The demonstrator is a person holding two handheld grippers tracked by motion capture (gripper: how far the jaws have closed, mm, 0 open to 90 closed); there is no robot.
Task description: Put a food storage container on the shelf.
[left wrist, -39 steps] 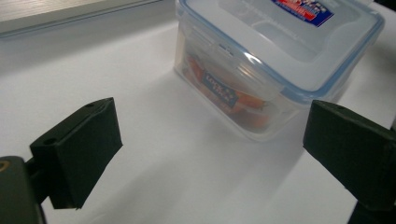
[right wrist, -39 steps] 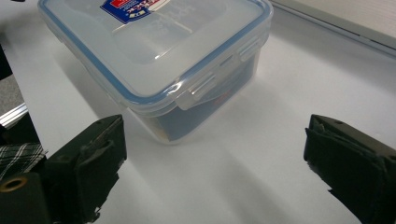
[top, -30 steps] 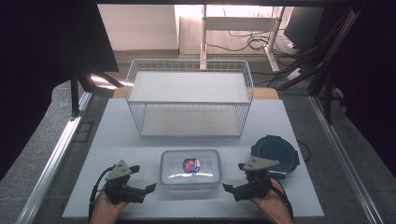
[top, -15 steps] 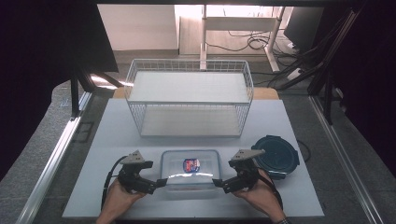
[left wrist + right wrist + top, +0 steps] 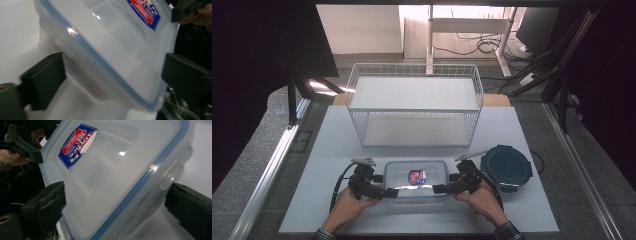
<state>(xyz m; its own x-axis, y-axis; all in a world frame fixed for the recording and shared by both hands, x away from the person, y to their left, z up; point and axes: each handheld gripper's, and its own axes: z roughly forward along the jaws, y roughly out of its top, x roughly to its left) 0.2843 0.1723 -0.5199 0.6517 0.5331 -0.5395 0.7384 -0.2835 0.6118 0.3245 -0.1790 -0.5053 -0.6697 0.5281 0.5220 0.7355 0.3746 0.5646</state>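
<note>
The clear lidded container (image 5: 416, 178), blue-sealed and bearing a red-and-blue label (image 5: 416, 176), sits at the near middle of the white table (image 5: 337, 145), in front of the white wire basket (image 5: 414, 105) and left of the round dark-blue lid (image 5: 506, 167). The left gripper (image 5: 388, 192) is at the container's left near corner and the right gripper (image 5: 439, 188) at its right near corner. In the left gripper view the 2 jaws stand spread, one on either side of the container's corner (image 5: 140, 100), with no clear contact. The right gripper view shows the same: jaws wide apart and straddling the lid edge (image 5: 140, 187), not yet pinching. Judgement: the step in hand is the approach for a 2-handed grasp of the container; neither claw has secured it. The next move calls for both claws to close evenly on opposite ends, over the rim or latch flaps rather than the smooth wall, before any lift. Uneven closing would likely tilt or skid the box on the table.
</note>
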